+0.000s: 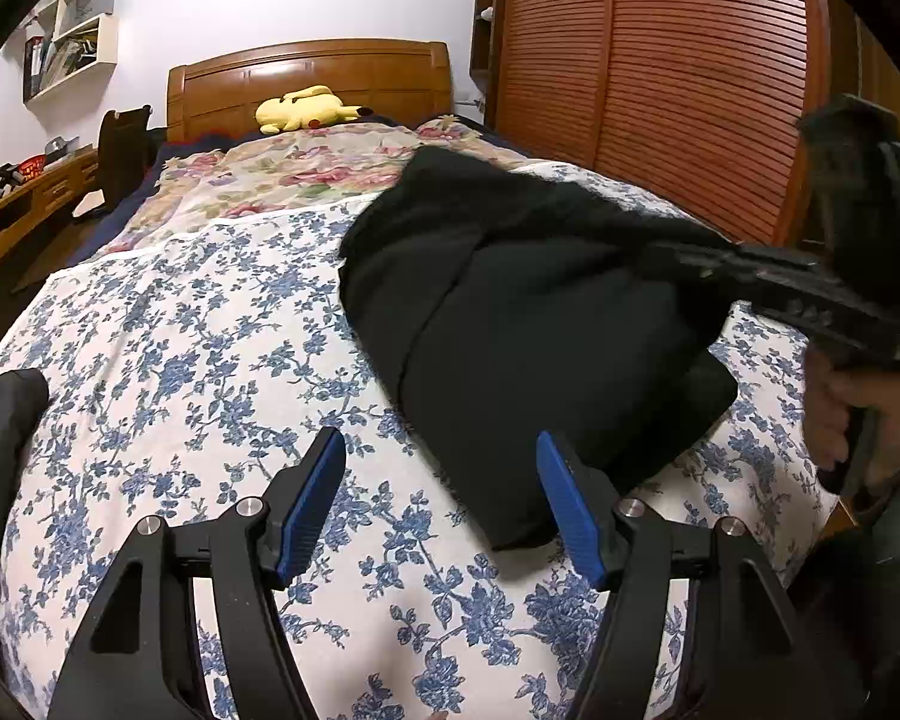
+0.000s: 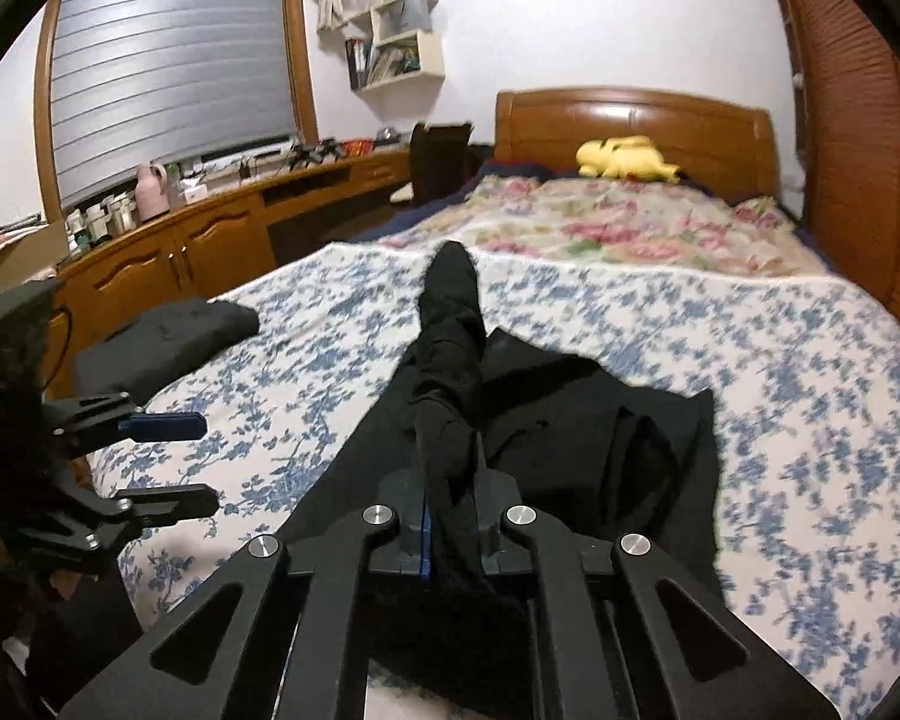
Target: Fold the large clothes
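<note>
A bed [image 1: 168, 312] covered by a white sheet with blue flowers fills both views, with a pink floral quilt [image 1: 306, 171] spread over its far half toward the wooden headboard [image 1: 312, 81]. A louvred wooden wardrobe [image 1: 660, 72] stands along one side of the bed, and a low wooden cabinet run [image 2: 210, 240] along the other, under a window with a grey blind [image 2: 174, 60].

The black garment [image 1: 528, 354] lies partly folded on the blue-flowered sheet, toward the wardrobe side, one long strip of it lifted off the bed. A second dark folded piece [image 2: 162, 342] sits apart near the cabinet-side edge (what kind of clothing it is cannot be told).

The right gripper [image 2: 450, 516] has its fingers pressed together on that lifted strip of black cloth, which runs up between them. The left gripper [image 1: 441, 510] hangs over the bare sheet just beside the garment's near corner, its blue pads [image 1: 312, 510] spread wide with nothing between them.

A yellow plush toy [image 1: 306, 108] rests against the headboard.
</note>
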### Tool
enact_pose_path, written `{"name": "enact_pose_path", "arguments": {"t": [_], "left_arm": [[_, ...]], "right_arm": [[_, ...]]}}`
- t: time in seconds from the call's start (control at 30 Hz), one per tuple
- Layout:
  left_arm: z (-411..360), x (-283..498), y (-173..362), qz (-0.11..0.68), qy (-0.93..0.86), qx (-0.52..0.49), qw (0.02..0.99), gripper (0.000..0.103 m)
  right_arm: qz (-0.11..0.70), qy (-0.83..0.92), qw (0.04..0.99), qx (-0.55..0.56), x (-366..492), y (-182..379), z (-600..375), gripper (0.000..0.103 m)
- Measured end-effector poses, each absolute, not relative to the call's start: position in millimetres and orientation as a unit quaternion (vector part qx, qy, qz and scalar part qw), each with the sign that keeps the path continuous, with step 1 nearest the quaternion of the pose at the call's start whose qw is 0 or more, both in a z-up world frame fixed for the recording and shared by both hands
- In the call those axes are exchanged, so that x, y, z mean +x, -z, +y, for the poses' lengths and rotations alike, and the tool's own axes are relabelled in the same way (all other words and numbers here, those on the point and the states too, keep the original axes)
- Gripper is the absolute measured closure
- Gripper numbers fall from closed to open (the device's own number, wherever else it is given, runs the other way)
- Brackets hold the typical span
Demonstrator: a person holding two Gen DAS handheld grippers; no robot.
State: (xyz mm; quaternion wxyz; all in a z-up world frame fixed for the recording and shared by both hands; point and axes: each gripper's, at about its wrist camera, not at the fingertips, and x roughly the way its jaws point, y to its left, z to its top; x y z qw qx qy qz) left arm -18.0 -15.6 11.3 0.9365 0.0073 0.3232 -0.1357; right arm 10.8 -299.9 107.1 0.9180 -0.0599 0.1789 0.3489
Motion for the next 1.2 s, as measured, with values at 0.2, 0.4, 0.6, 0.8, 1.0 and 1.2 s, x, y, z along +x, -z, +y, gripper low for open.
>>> {"name": "enact_pose_path", "arguments": {"t": [0.2,0.4,0.6,0.8,1.0,1.2], "left_arm": [[-26.7,-13.1,-9.6,0.323,0.150,0.010,0.934,0.036],[-35.4,-12.4,-7.9,0.322,0.164,0.010,0.932,0.036],[-39.6,-12.6,-3.5,0.327,0.172,0.007,0.929,0.036],[-35.2,-19.9,-3.4,0.327,0.172,0.007,0.929,0.036],[-27.7,-26.1,-0.4,0.328,0.166,0.008,0.930,0.036],[-21.0,-27.7,2.8,0.330,0.159,0.007,0.930,0.036]], "right_arm": [[0.180,-0.290,0.939,-0.047,0.0,-102.6,-349.1,0.096],[0.257,-0.189,0.946,-0.055,18.0,-60.7,-386.2,0.096],[0.323,-0.163,0.928,-0.089,41.3,-19.8,-369.7,0.096],[0.280,-0.156,0.945,-0.061,31.4,-46.3,-372.5,0.073],[0.225,-0.167,0.958,-0.057,4.7,-59.6,-357.0,0.042],[0.202,-0.240,0.949,-0.045,-15.9,-59.4,-318.0,0.042]]}}
